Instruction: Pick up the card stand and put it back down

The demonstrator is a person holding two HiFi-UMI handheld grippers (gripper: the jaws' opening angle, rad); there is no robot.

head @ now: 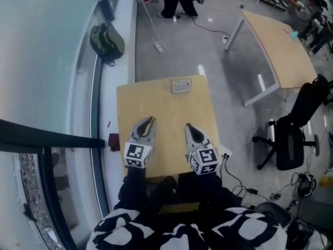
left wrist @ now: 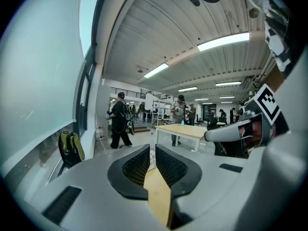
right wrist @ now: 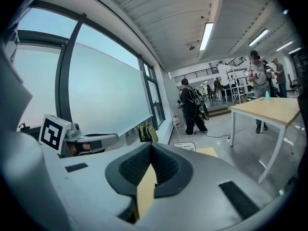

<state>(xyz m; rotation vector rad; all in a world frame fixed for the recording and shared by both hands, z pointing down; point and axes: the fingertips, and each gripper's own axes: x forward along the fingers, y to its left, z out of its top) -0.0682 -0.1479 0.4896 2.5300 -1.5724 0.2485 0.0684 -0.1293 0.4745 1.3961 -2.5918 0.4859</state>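
Head view: the left gripper [head: 150,121] and right gripper [head: 189,127] were over the near half of the wooden table [head: 161,105], each with its jaws closed together on nothing. The card stand [head: 181,86] stood at the table's far edge, well apart from both.

Left gripper view: the jaws met at their tips, and the card stand [left wrist: 151,158] showed beyond through the slit.

Right gripper view: the jaws were likewise pressed together and empty. The card stand [right wrist: 184,147] stood ahead, right of them.

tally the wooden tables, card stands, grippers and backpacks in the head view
light wooden tables: 2
white card stand: 1
grippers (left gripper, right gripper): 2
green backpack: 1
total: 6
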